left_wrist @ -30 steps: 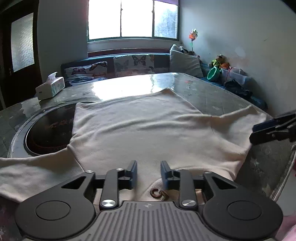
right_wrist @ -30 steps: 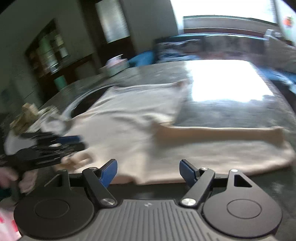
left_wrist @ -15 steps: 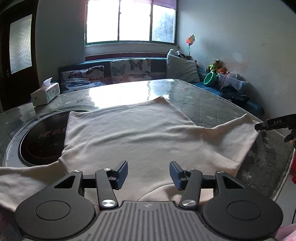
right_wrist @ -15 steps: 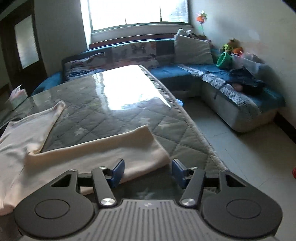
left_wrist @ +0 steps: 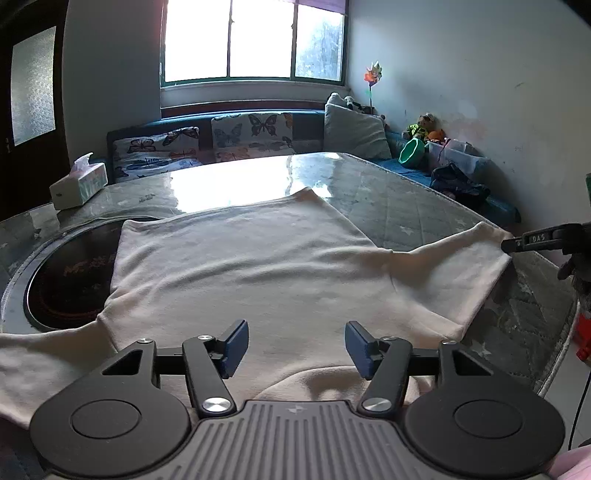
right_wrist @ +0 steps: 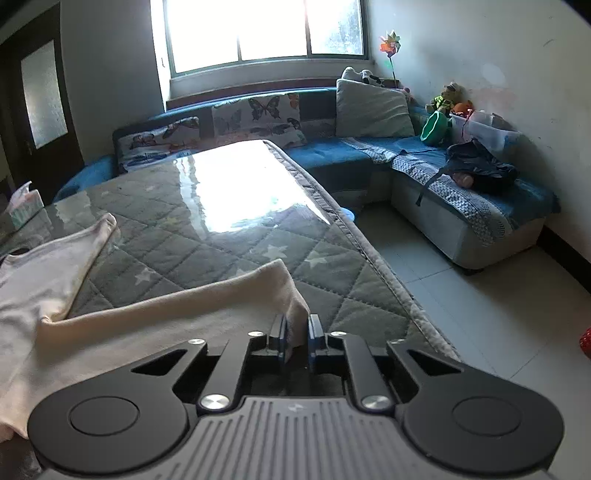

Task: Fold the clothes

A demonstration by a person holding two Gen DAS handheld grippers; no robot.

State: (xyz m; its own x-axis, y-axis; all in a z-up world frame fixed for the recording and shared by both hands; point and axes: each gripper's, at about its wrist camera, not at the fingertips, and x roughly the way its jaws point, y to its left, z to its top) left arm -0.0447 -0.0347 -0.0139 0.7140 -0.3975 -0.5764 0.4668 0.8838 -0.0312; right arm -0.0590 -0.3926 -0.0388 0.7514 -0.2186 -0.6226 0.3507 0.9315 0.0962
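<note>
Room to move, and what blocks you

In the left wrist view, you have bare quilted desk open at centre right and toward the window; a tissue box stands at upper left and a dark round inset lies at left. In the right wrist view, open floor runs lower right, until the sofa bars the way.

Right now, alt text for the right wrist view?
The right gripper is shut on the cuff end of a cream shirt's sleeve, which lies across a grey quilted table. Beyond are a blue corner sofa and a bright window.
</note>
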